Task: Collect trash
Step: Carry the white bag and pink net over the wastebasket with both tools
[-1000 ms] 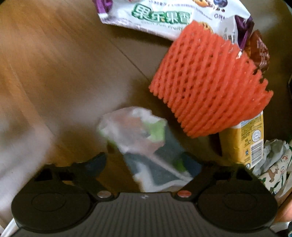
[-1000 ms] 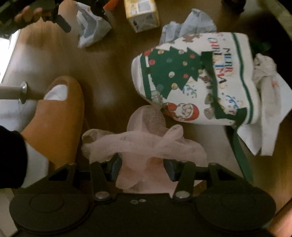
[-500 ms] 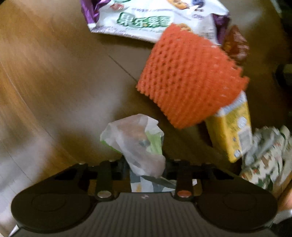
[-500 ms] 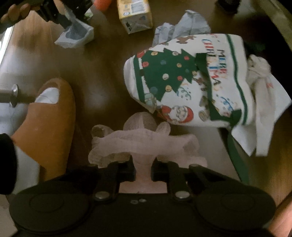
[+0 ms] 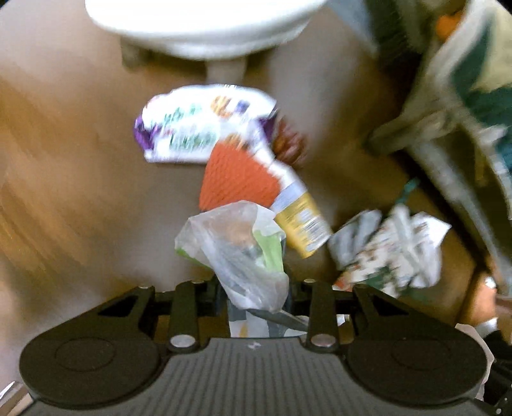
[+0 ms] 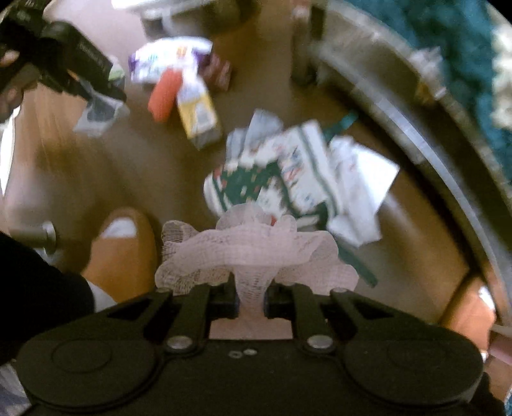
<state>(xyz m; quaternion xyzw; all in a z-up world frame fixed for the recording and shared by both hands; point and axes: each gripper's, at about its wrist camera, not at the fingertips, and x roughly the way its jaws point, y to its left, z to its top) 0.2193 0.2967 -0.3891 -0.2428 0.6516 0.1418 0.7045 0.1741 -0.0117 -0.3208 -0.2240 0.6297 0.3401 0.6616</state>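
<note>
My left gripper is shut on a crumpled clear plastic bag with green bits inside, held well above the brown floor. My right gripper is shut on a pale pink foam net that fans out above its fingers. Below lie an orange foam net, a yellow carton, a purple-and-white snack wrapper and a crumpled Christmas-print bag. In the right wrist view the left gripper shows at upper left, the plastic bag hanging from it.
A white round base stands at the far side of the floor. A curved metal-edged piece of furniture with teal fabric runs down the right. A person's orange slipper and dark sleeve are at lower left.
Both grippers closed on their pieces, the left on the plastic bag and the right on the pink net, then rose; the floor litter now looks smaller and farther away.
</note>
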